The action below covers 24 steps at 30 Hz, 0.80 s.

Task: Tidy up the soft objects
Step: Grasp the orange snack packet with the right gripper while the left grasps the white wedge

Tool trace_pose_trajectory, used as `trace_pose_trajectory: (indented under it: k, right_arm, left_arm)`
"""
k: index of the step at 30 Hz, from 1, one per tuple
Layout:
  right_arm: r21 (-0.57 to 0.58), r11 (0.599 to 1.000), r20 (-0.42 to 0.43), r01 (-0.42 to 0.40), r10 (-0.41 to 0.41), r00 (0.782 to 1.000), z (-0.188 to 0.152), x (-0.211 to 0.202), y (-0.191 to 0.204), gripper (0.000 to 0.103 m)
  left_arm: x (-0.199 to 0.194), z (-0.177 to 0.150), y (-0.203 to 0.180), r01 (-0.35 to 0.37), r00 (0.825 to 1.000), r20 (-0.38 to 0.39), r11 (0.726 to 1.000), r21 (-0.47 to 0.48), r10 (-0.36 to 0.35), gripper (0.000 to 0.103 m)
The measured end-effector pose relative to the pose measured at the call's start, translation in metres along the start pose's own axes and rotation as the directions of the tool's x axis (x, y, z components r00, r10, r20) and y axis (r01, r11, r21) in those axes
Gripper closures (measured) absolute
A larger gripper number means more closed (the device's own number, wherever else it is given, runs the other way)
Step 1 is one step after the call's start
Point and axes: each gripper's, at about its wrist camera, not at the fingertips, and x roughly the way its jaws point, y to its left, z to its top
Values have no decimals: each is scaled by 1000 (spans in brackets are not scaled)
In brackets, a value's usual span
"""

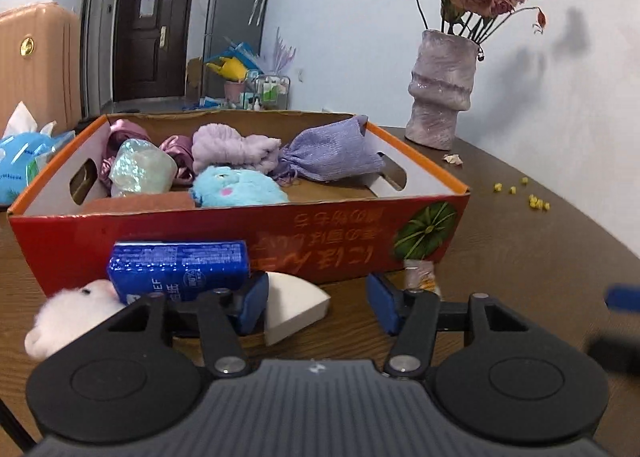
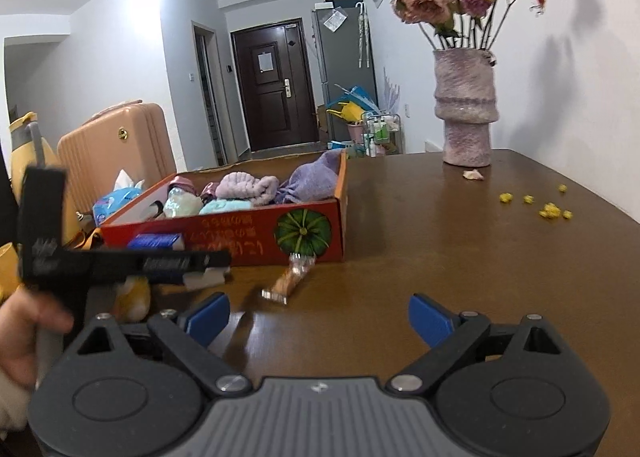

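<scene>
1. The landmark is the red cardboard box [image 1: 240, 233], which stands on the brown table [image 1: 520, 241] with its printed long wall facing both cameras.
2. Inside the box lie soft things: a blue plush [image 1: 238, 187] nearest the front wall, a pale iridescent pouch [image 1: 140, 171] to its left, a lilac towel bundle [image 1: 234, 149] behind it, a purple drawstring bag [image 1: 332, 155] toward the right end, and pink satin cloth [image 1: 124, 133] in the far left corner.
3. Outside the box, just before its front wall, sit a blue tissue pack [image 1: 176, 269], a white wedge sponge [image 1: 294, 307] and a white fluffy toy [image 1: 68, 317] at the left.
4. A small snack packet [image 2: 288, 279] lies on the table in front of the box's right corner.
5. The left gripper [image 1: 316, 303] hovers low before the front wall, its blue pads partly apart; the wedge sponge lies beside the left pad, and nothing is gripped.
6. The right gripper [image 2: 318, 319] is farther back from the box, fingers wide apart over bare table, holding nothing.
7. A vase [image 2: 466, 109] of dried roses stands well beyond the box's right end.
</scene>
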Motion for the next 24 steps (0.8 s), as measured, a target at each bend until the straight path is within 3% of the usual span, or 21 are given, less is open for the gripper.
trace_pose_trajectory:
  k: [2,6,10,12,15,19,20,22,24]
  right_arm:
    - [19,1000,-35,-20,20,999,8,21,-2,17]
    - [51,996,-91,-80,84,992,20,63,3,23]
    - [47,997,-137,-66,72,988,28,100,10,40]
    - [59,997,-151,-50,58,987,30,112,10,43]
    - [64,997,-166,-40,51,985,29,123,11,44]
    - [14,1000,-177,-26,28,984,23,126,17,64]
    - [6,1000,-177,-22,23,984,22,125,18,76]
    - [18,999,-184,-40,43,982,21,122,18,87]
    - [12,999,-183,-41,42,982,19,117,20,87]
  left_arm:
    - [0,-1,1,-4,1000,-6,1000,26,4,45]
    - [3,0,2,34,999,-11,998,43,-34,45]
    - [11,2,-5,2,999,-34,996,90,1,53]
    - [14,3,-1,0,999,-37,998,69,2,54]
    - [15,3,1,-13,999,-40,998,57,15,56]
    - [15,1,-3,-23,998,-50,998,64,26,55]
    - [15,1,-4,-26,998,-53,997,69,29,59]
    - [14,0,-7,-34,998,-54,997,76,38,67]
    - [13,-1,-9,-40,998,-53,996,76,45,72]
